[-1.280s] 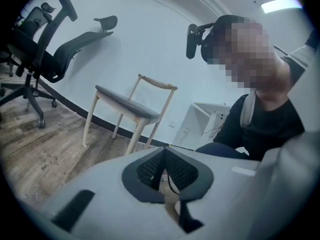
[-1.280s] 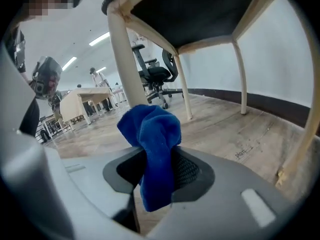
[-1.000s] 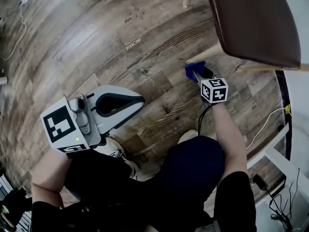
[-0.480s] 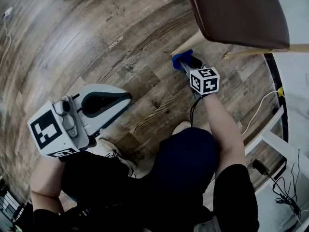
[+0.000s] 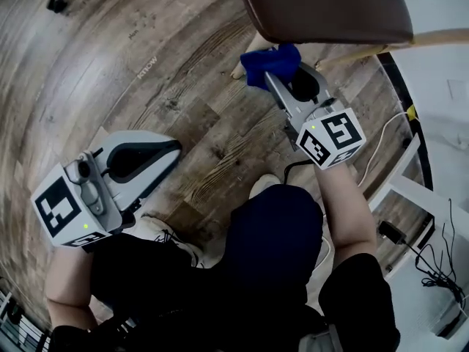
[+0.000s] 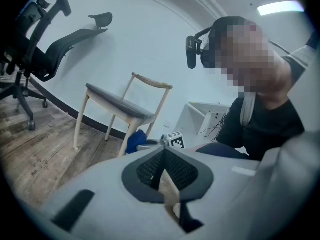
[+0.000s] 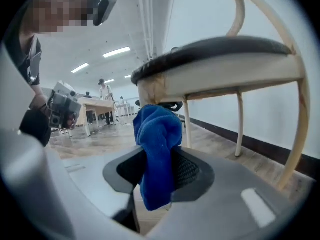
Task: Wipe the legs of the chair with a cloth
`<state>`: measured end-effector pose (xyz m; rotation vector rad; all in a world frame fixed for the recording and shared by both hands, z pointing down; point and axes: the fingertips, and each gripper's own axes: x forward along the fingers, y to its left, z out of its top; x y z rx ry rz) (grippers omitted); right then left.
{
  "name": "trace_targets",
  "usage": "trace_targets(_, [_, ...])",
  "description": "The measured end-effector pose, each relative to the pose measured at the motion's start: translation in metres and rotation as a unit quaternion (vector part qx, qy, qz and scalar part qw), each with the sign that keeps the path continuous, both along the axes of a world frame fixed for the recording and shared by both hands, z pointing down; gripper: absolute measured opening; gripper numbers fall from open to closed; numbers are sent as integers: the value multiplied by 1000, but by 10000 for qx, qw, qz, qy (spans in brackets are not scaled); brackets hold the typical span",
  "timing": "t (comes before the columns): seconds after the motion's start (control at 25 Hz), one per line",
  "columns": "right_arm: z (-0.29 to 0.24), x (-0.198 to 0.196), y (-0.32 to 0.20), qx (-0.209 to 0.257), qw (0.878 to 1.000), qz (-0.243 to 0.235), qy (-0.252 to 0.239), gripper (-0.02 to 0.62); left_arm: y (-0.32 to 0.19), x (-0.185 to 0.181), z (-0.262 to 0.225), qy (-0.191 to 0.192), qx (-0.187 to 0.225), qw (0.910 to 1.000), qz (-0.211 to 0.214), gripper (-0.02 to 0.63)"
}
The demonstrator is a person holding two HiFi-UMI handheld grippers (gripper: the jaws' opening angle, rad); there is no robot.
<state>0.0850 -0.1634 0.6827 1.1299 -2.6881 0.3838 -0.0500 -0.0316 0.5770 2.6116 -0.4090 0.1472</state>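
A chair with a dark seat point(image 5: 322, 6) and pale wooden legs stands at the top of the head view. My right gripper point(image 5: 276, 77) is shut on a blue cloth point(image 5: 270, 63) and holds it against the top of the near front leg point(image 5: 239, 69), just below the seat. In the right gripper view the cloth point(image 7: 157, 149) hangs bunched between the jaws of that gripper point(image 7: 159, 173), in front of the leg's top point(image 7: 150, 91). My left gripper point(image 5: 165, 152) is low at the left, shut and holding nothing. Its own view shows the whole chair point(image 6: 117, 106) and the cloth point(image 6: 135, 141).
The floor is wood plank. White cables point(image 5: 392, 149) and a white frame point(image 5: 432, 204) lie to the right of the chair. A black office chair point(image 6: 40, 39) stands at the far left of the left gripper view. The person's shoe point(image 5: 172, 244) is beside the left gripper.
My right gripper has risen with the cloth along the chair leg, from near the floor to just under the seat. The left gripper has stayed about where it was.
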Motion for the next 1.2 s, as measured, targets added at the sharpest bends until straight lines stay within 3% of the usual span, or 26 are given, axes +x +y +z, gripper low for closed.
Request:
trace_targets(0.24, [-51, 14, 4, 250, 9988, 243, -349, 144, -8, 8, 3, 82, -45, 10000, 7, 6])
trace_targets(0.44, [-75, 30, -6, 264, 9985, 407, -272, 144, -11, 10, 11, 27, -131, 9999, 4, 6])
trace_targets(0.56, [-77, 57, -13, 231, 9980, 592, -7, 144, -11, 9, 12, 61, -195, 9998, -16, 6])
trace_targets(0.68, [-78, 102, -26, 77, 9938, 1113, -19, 144, -12, 8, 10, 57, -156, 9999, -13, 6])
trace_targets(0.84, [-84, 170, -45, -82, 9785, 2048, -250, 143, -13, 9, 12, 46, -152, 9999, -10, 6])
trace_targets(1.04, [-96, 256, -63, -193, 9462, 3159, -669, 143, -11, 13, 14, -2, -173, 9998, 38, 6])
trace_targets(1.2, [-98, 286, -69, -125, 9359, 3474, -563, 143, -12, 14, 17, -27, -181, 9998, 45, 6])
